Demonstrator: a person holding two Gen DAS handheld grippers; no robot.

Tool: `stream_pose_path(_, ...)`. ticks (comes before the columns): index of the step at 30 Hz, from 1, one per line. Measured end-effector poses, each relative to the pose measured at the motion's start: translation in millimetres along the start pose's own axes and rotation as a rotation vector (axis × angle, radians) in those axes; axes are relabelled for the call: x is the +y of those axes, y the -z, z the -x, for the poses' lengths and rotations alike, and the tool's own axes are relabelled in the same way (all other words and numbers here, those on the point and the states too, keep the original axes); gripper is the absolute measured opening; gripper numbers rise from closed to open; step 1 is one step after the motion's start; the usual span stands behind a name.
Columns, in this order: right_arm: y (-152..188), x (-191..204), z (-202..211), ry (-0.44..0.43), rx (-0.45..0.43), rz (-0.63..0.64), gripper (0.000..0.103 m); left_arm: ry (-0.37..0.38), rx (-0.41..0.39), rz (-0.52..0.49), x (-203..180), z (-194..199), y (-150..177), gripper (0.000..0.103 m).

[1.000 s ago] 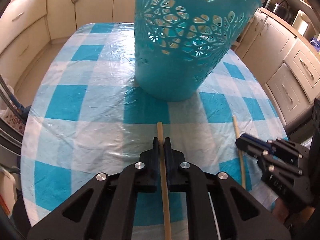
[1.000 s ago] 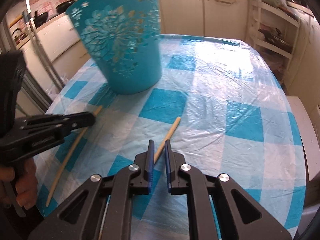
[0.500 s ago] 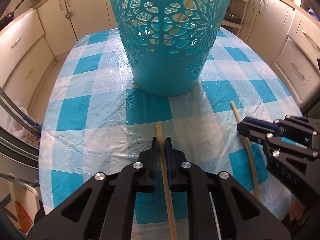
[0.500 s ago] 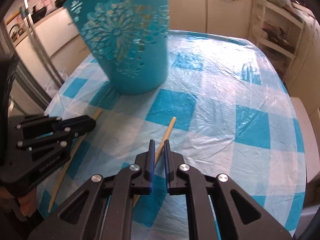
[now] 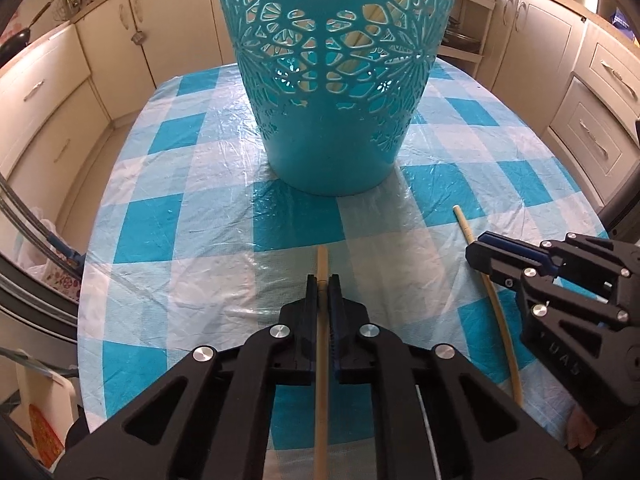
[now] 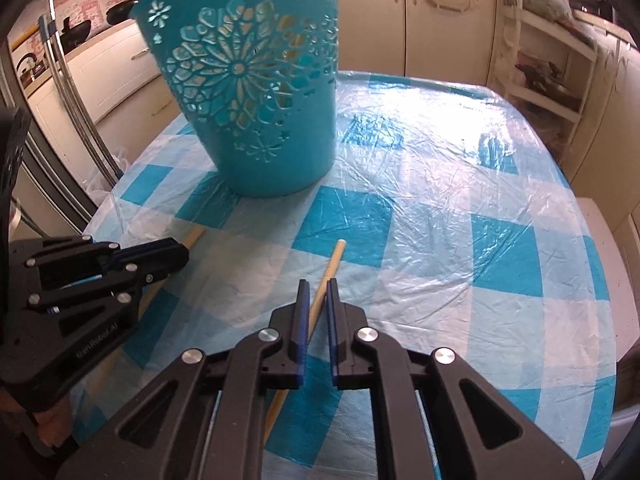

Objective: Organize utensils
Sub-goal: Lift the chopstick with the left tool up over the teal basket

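A teal cut-out basket stands on the checked tablecloth, with pale sticks showing through its holes. My left gripper points down at the table in front of it, and its jaws are closing on a long wooden stick that runs back between the fingers. To its right, my right gripper is closing on a second wooden stick. That stick crosses its jaws at a slant, with its far end resting on the cloth.
The oval table has a plastic-covered blue and white cloth. Cream kitchen cabinets ring it, and an open shelf unit stands at the back right. A hand holds the left gripper's handle.
The left wrist view has rolled and swung, so the basket now sits upright and centred instead of leaning right. Both sticks stay between their jaws, and the right gripper has hardly moved.
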State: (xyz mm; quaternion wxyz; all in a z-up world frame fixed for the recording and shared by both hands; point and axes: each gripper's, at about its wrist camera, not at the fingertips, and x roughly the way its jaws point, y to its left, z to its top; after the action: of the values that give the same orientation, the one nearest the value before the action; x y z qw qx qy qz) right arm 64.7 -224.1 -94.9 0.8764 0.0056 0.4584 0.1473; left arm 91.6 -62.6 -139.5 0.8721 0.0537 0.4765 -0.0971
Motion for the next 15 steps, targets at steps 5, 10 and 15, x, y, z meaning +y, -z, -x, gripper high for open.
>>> stream_pose_path(5,0,-7,0,-0.040,-0.002,-0.035,0.008,0.041,-0.016,0.038,7,9,0,0.005)
stream_pose_path(10,-1,-6,0,-0.044,-0.003,-0.039,0.008,0.111,-0.069,0.101,22,33,-5,0.006)
stream_pose_path(15,0,-6,1,-0.044,-0.006,-0.045,0.008,0.176,-0.176,0.176,47,78,-13,0.006)
